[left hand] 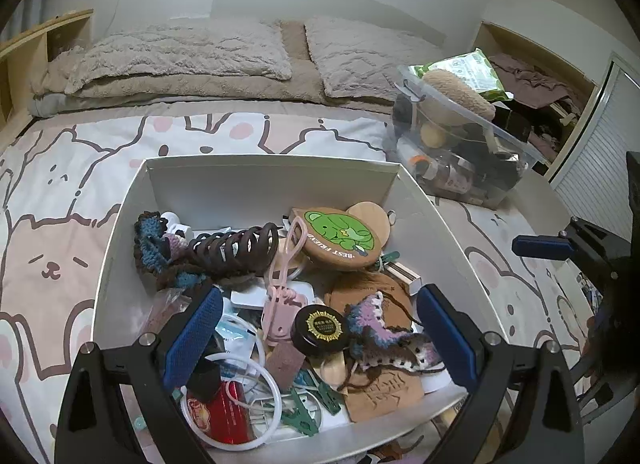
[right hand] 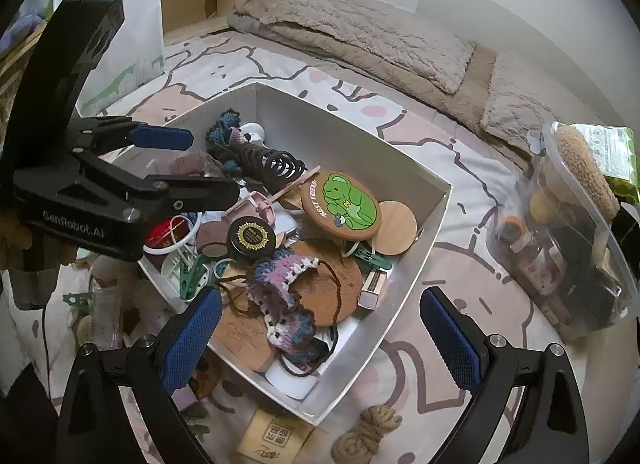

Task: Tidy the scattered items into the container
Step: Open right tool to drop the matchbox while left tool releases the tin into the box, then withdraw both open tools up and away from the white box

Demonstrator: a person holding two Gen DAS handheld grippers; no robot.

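With both the left tool (left hand: 320, 328) and right tool (right hand: 320, 328) gaping wide and empty over the crammed box (right hand: 420, 232), the rope bundle (right hand: 366, 438) lying just below the right one is risking being overlooked or snagging when lifted.

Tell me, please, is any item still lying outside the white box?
Yes. A bundle of brown rope and a tan printed card lie on the bedsheet just outside the white box, near its closest corner. Most other items are inside.
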